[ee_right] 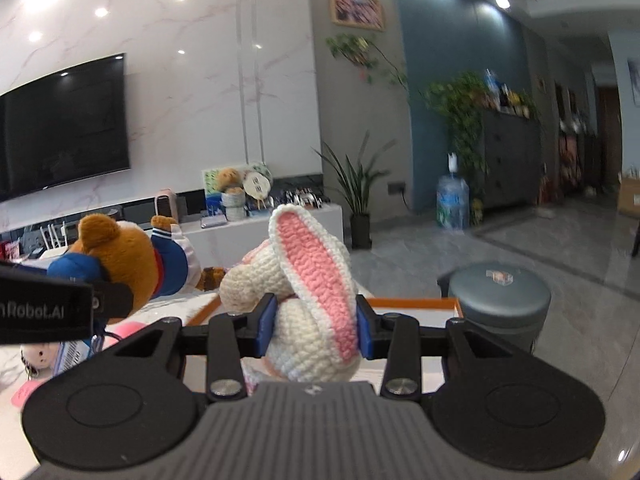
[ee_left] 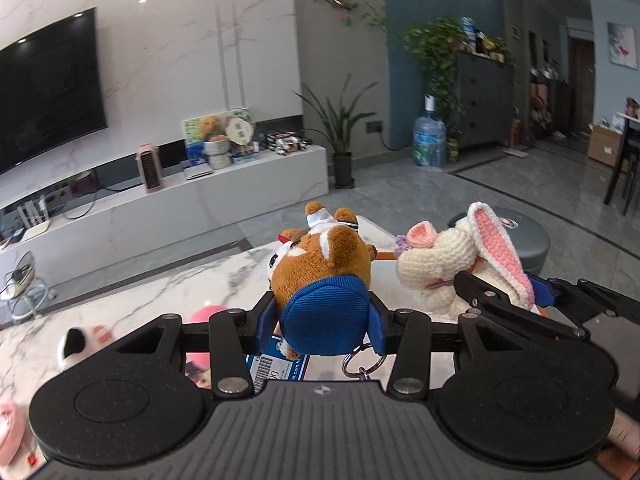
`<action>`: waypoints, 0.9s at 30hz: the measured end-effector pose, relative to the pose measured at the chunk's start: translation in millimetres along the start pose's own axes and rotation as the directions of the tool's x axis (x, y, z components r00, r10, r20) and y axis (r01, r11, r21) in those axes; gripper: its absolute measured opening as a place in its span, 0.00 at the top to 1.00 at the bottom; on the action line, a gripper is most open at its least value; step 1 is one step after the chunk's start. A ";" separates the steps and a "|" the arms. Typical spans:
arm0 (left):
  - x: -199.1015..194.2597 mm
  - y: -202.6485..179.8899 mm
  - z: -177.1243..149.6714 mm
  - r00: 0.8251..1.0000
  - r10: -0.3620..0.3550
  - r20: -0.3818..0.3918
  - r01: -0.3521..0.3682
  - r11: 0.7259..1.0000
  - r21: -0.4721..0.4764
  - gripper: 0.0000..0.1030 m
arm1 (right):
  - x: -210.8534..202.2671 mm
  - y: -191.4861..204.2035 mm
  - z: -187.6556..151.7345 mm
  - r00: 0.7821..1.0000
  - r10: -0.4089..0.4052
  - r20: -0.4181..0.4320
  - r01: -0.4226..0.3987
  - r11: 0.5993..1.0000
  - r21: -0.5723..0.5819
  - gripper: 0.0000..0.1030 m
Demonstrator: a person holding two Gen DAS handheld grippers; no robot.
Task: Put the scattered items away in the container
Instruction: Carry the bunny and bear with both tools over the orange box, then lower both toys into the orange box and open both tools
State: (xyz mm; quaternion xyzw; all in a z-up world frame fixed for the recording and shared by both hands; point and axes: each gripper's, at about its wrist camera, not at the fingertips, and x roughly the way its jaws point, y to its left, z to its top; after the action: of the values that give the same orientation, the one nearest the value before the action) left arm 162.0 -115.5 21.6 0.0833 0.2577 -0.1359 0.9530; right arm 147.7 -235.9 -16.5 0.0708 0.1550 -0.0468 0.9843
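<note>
While tools grip toys, container [ee_right: 412, 303] mostly hidden.

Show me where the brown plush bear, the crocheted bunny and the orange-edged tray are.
brown plush bear [ee_left: 328, 252], left wrist view, on its brown furry head.
crocheted bunny [ee_right: 316, 272], right wrist view, on the pink inner ear.
orange-edged tray [ee_right: 412, 302], right wrist view, on its far orange rim.
</note>
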 end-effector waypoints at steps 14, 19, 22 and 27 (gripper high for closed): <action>100.6 -10.6 -30.3 0.988 -0.042 -0.147 0.059 0.992 0.111 0.49 | 100.2 -31.9 -17.3 0.952 0.040 -0.303 0.077 0.928 0.364 0.58; 122.5 -5.5 -39.7 0.974 -0.035 -0.223 0.063 0.991 0.120 0.49 | 124.3 -23.2 -16.0 0.930 0.026 -0.367 0.102 0.939 0.327 0.57; 128.7 0.8 -45.5 0.962 -0.028 -0.273 0.059 0.992 0.108 0.48 | 128.1 -21.3 -19.1 0.916 0.044 -0.399 0.088 0.947 0.308 0.57; 128.5 -4.1 -49.0 0.963 0.004 -0.270 0.047 0.982 0.183 0.47 | 139.2 -19.0 -26.6 0.881 0.077 -0.467 0.090 0.941 0.326 0.56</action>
State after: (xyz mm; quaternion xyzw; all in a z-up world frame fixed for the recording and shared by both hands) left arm 244.5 -136.0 -86.6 0.1874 0.3717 -0.1574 0.8955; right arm 269.5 -260.3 -87.3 0.2473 0.3804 -0.0574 0.8893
